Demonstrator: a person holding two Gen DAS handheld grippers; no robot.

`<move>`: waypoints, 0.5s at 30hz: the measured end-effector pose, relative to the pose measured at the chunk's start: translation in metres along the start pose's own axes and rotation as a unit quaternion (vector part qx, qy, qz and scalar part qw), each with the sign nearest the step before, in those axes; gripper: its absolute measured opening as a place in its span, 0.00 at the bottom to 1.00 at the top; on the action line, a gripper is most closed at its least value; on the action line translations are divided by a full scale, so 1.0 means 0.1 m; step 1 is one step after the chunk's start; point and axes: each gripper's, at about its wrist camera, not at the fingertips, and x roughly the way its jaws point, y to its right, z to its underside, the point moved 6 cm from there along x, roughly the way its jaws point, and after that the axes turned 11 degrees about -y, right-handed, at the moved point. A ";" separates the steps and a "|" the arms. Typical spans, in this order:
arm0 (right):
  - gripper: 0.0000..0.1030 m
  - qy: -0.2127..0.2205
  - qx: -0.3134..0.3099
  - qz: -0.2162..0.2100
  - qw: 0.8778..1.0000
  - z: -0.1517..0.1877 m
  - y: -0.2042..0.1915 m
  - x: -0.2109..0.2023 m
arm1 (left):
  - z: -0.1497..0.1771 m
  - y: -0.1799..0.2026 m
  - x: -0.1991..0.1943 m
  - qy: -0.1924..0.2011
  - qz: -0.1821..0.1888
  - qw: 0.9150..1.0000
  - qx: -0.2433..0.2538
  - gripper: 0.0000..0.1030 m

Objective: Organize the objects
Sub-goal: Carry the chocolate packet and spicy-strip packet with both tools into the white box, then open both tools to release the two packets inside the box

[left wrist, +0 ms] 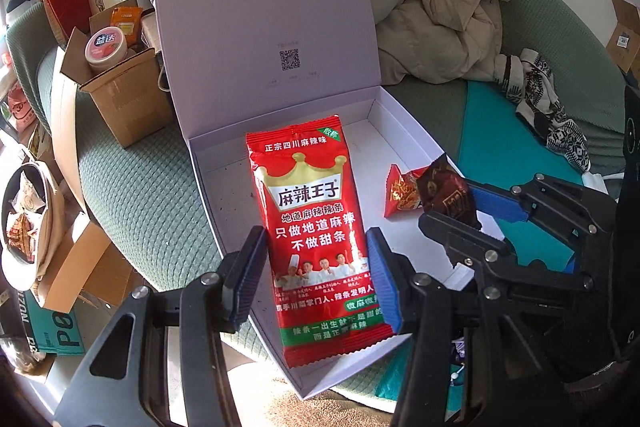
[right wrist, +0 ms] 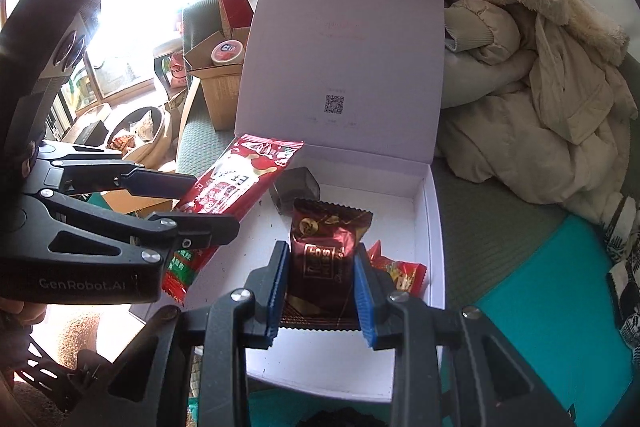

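Left wrist view: left gripper (left wrist: pixel 316 267) has its fingers (left wrist: pixel 248 267) clamped on both long edges of the big red foil snack packet with a gold crown and white Chinese lettering (left wrist: pixel 316 227), gripped low on the pack.
Red packet place: over the open white cardboard gift box (left wrist: pixel 224 183), along its left wall, upper end reaching toward the back wall; cannot tell whether it rests on the floor of the box or is lifted.
Right wrist view: right gripper (right wrist: pixel 320 287) has its blue-padded fingers (right wrist: pixel 362 291) clenched on the small dark maroon foil candy wrapper with gold print (right wrist: pixel 324 259), held upright above the box floor near the right wall.
Small orange-red packet (left wrist: pixel 400 195): lies on the box floor at the right wall, just beside and partly behind the maroon wrapper.
Box lid (left wrist: pixel 264 7): pale lilac, stands up at the back edge, QR code printed on it.
Dark translucent small container (right wrist: pixel 296 187): inside the box near the back wall, behind the maroon wrapper.
Box support: green quilted cushion (left wrist: pixel 132 183); teal cloth (left wrist: pixel 520 147) to the right.
Surroundings: beige puffy jacket (left wrist: pixel 432 15) heaped behind the box on the right; brown cardboard carton (left wrist: pixel 124 99) to the left holding a round pink-lidded tub (left wrist: pixel 105 47).
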 end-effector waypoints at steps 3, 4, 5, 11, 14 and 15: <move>0.30 -0.002 0.000 0.002 1.000 -0.08 0.06 0.10 | -0.15 -0.02 0.11 -0.004 0.002 1.000 0.006 0.47; 0.30 -0.003 -0.001 0.003 1.000 -0.10 0.08 0.13 | -0.19 -0.04 0.15 -0.005 0.002 1.000 0.008 0.47; 0.30 -0.004 -0.002 0.003 1.000 -0.12 0.10 0.17 | -0.24 -0.05 0.19 -0.006 0.002 1.000 0.008 0.47; 0.30 -0.011 -0.011 0.001 1.000 -0.25 0.19 0.39 | -0.45 -0.12 0.42 -0.011 -0.006 1.000 0.012 0.47; 0.30 -0.015 -0.012 -0.001 1.000 -0.31 0.24 0.49 | -0.55 -0.13 0.53 -0.013 -0.011 1.000 0.013 0.47; 0.30 -0.016 -0.013 0.000 1.000 -0.32 0.26 0.52 | -0.58 -0.14 0.57 -0.015 -0.012 1.000 0.014 0.47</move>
